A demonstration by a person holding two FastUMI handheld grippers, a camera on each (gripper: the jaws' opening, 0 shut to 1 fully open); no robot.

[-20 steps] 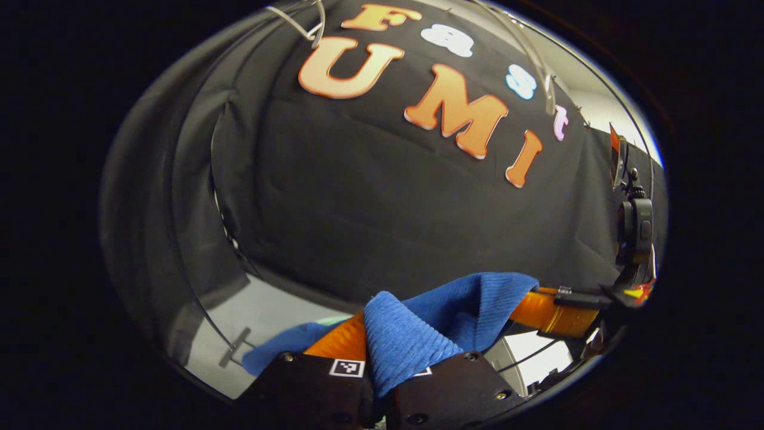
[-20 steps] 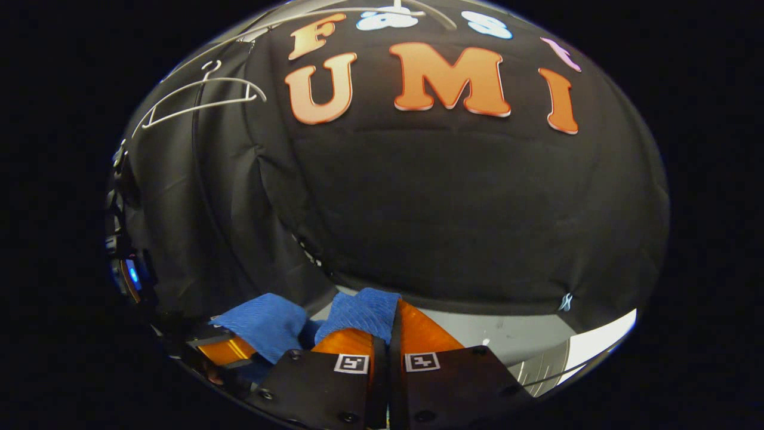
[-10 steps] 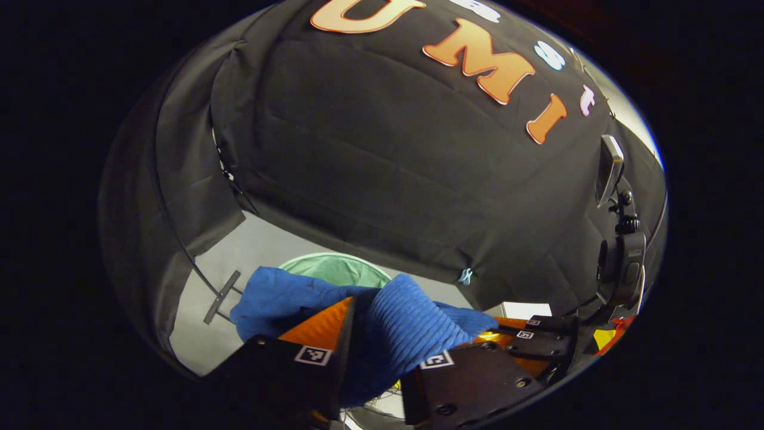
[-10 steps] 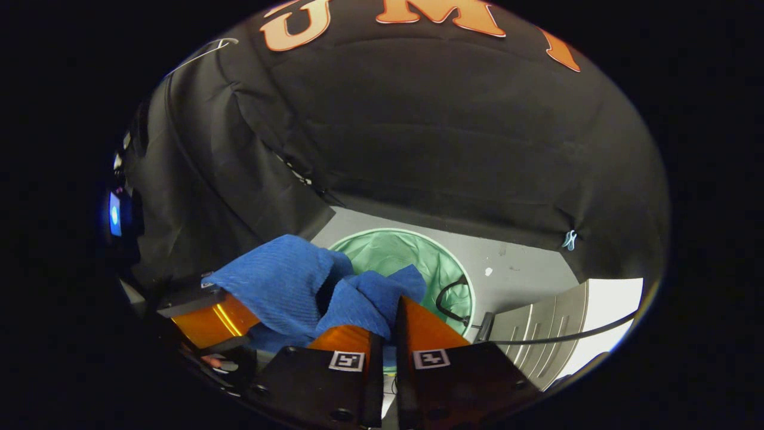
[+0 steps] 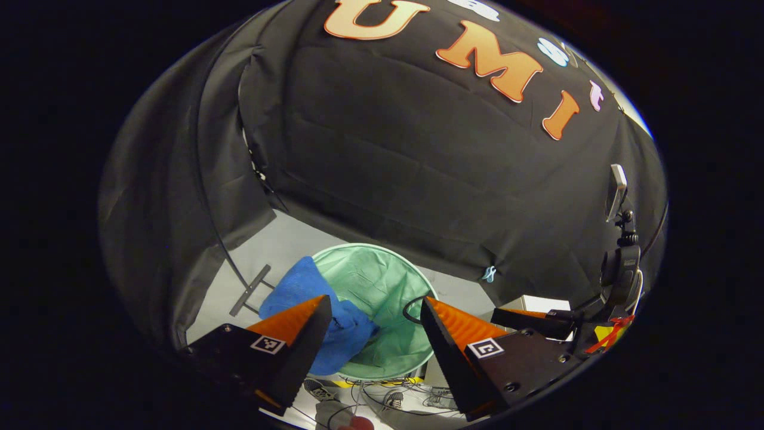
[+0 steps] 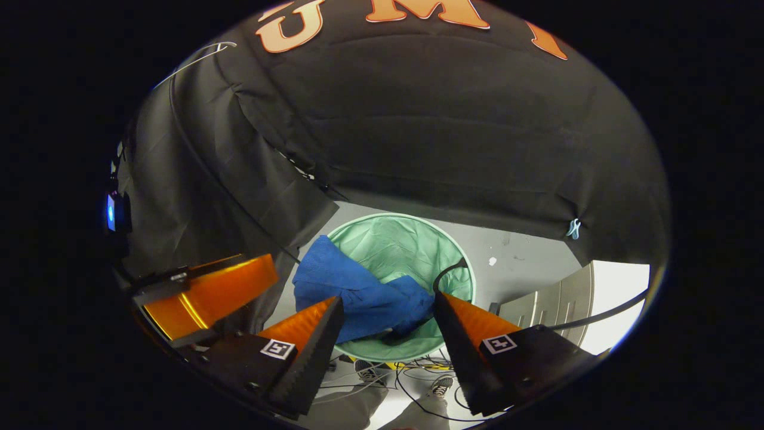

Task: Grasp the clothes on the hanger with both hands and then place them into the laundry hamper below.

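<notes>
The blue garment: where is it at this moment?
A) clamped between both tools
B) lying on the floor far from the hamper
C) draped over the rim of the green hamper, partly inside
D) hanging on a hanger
C: the blue garment lies over the near-left rim of the green hamper and sags into it, while the right tool and the left tool both stand open above it, holding nothing.

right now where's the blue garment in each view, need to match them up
Left gripper view: the blue garment lies lower centre-left, draped over the near-left rim of the green laundry hamper, partly behind that tool's finger.
Right gripper view: the blue garment sits lower centre, over the hamper's left rim and spilling inside.
Shared landmark: the hamper's round green rim.
</notes>
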